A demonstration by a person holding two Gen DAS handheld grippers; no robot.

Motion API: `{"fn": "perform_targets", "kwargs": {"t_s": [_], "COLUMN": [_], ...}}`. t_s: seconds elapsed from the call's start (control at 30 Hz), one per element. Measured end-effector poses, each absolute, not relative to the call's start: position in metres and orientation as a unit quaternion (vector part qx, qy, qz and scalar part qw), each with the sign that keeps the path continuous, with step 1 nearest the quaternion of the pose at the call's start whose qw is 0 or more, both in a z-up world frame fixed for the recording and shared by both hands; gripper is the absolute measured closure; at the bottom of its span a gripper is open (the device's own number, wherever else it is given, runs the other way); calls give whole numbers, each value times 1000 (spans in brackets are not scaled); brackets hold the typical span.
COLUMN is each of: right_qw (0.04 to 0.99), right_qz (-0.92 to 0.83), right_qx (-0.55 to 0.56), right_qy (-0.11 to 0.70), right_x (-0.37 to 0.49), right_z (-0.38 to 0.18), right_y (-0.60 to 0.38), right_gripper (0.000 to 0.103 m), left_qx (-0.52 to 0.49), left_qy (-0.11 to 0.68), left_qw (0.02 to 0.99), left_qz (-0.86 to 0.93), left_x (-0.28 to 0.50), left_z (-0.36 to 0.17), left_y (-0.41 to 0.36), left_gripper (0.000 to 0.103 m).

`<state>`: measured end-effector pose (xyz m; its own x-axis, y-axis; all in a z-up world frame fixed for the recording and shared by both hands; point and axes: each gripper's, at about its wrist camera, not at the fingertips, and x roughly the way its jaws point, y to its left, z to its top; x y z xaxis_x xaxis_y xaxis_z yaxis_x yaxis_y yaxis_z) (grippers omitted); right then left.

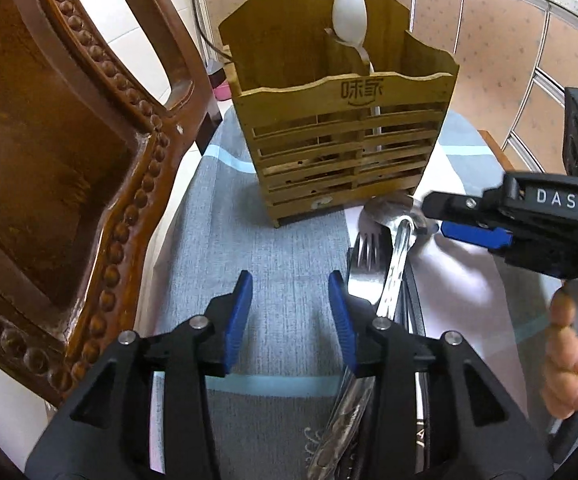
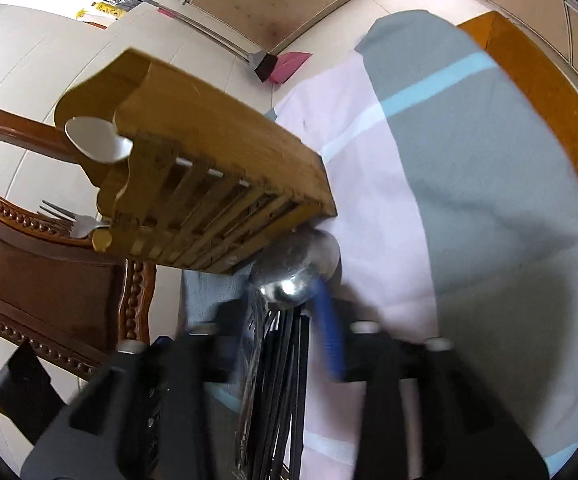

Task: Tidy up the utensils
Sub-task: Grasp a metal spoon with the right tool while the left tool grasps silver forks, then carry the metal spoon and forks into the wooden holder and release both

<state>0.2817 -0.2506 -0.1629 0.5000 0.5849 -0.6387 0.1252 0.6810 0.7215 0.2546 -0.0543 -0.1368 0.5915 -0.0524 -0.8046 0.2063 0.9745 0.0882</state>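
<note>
A wooden slatted utensil holder (image 1: 341, 128) stands on the cloth-covered table with a white spoon (image 1: 349, 12) in it; it also shows in the right wrist view (image 2: 209, 184), with a fork (image 2: 73, 220) sticking out. A steel spoon (image 1: 397, 236), a fork (image 1: 363, 268) and black chopsticks (image 1: 413, 300) lie in front of the holder. My left gripper (image 1: 291, 316) is open and empty, just left of the pile. My right gripper (image 1: 445, 220) comes in from the right at the steel spoon's bowl (image 2: 297, 268); its fingers (image 2: 329, 336) straddle the spoon and chopsticks, blurred.
A carved brown wooden chair (image 1: 69, 152) stands close on the left of the table. The cloth (image 2: 489, 200) is grey, pink and light blue. The table's wooden edge (image 2: 541, 80) shows at the far right. A dustpan (image 2: 285, 66) lies on the floor.
</note>
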Motion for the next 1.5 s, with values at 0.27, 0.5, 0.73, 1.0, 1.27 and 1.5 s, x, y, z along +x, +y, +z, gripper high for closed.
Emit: {"fn": "perform_targets", "kwargs": {"t_s": [0.27,0.5,0.73,1.0,1.27,1.5], "right_qw": [753,746,752,796,817,823], "right_qz": [149,171,180,148,130,129], "right_qx": [428,463,448,380,336,321], "right_qy": [477,447,449,448,450,450], "right_x": [287,287,267,254,245,244], "right_z": [-183,-181,-147,-117,-123,-117], "right_y": [-257,-267,-276,-287,-297,-297], "right_gripper": [56,88,96,97,102,102], "left_qx": [89,90,85,106,120,113], "left_qy": [451,456,476,500,528,524], "left_qw": [885,882,871,851,828,834], "left_qz": [-71,-70,-84,-122,-144,-133], "left_x": [255,261,270,288,303,303], "left_z": [-140,-144,-151,-165,-175,-157], "left_y": [-51,-51,-57,-88,-108,-104], "left_gripper": [62,59,59,51,77,78]}}
